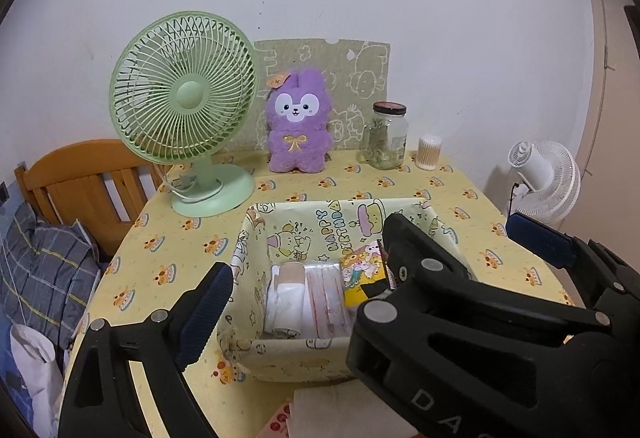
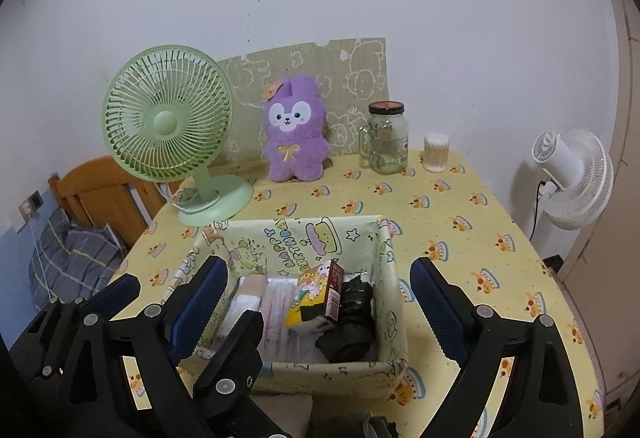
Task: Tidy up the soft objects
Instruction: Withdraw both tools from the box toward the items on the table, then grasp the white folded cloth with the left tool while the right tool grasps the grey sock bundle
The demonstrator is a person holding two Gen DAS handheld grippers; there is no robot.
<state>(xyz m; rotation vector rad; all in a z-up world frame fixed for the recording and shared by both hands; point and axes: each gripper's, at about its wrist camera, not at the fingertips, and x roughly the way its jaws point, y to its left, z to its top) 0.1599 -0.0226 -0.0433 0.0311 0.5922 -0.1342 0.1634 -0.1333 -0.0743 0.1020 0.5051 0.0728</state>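
Both tongs, left gripper point(image 1: 304, 294) and right gripper point(image 2: 320, 302), gape wide and empty above the fabric basket point(image 2: 390, 302) holding rolled white cloth point(image 1: 284, 302), packets and a black bundle point(image 2: 352, 322). Beyond, a purple plush point(image 2: 294, 133) sits against the wall.

Right gripper point(image 1: 446, 242) arm blocks the box's point(image 1: 256, 234) right side in left wrist view, so the black bundle point(image 2: 352, 314) shows only from right wrist cam. Bottom edge cuts off a white-and-red packet point(image 1: 296, 414) in left view, can't tell what it is. Jar point(image 2: 386, 141) label too small to read, and the white fan point(image 2: 572, 173) stand's hidden behind the table point(image 2: 460, 205) edge.
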